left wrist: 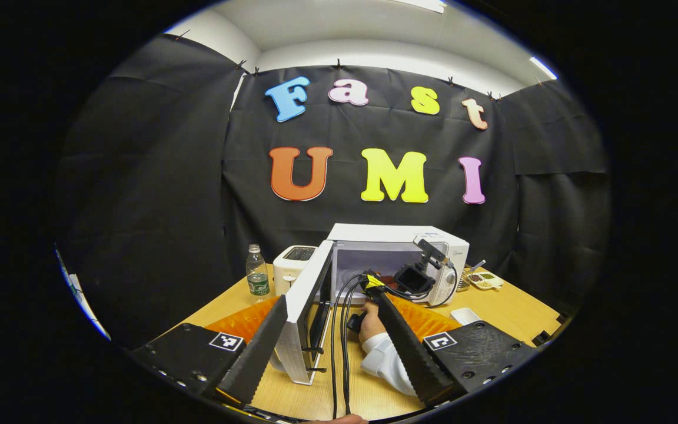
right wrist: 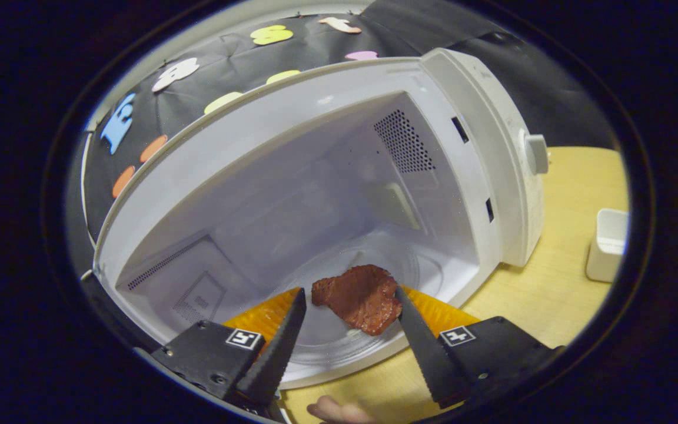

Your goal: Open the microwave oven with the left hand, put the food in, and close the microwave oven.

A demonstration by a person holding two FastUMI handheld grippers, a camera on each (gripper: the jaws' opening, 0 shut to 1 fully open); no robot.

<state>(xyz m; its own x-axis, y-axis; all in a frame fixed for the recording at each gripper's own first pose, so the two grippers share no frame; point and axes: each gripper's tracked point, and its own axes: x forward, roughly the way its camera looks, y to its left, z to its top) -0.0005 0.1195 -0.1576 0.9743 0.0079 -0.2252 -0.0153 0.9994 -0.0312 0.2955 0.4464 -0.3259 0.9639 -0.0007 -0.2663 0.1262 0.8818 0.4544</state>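
A wooden worktop [left wrist: 515, 309] carries several bystanders. A clear water bottle [left wrist: 257, 271] with a green label stands upright at the back left, just beside a white toaster [left wrist: 293, 265]. An orange ridged mat [left wrist: 245, 318] lies across the middle. Toward the right sit a small white container [right wrist: 607, 244] and, further back, a shallow tray [left wrist: 485, 280] of small items, too small to identify.

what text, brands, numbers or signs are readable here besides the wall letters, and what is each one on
No text here can be quoted.
Small mark on the front panel of the white microwave oven: too small to read.
Green label on the clear plastic bottle: too small to read.
Black-and-white square markers: coded patterns, not words.
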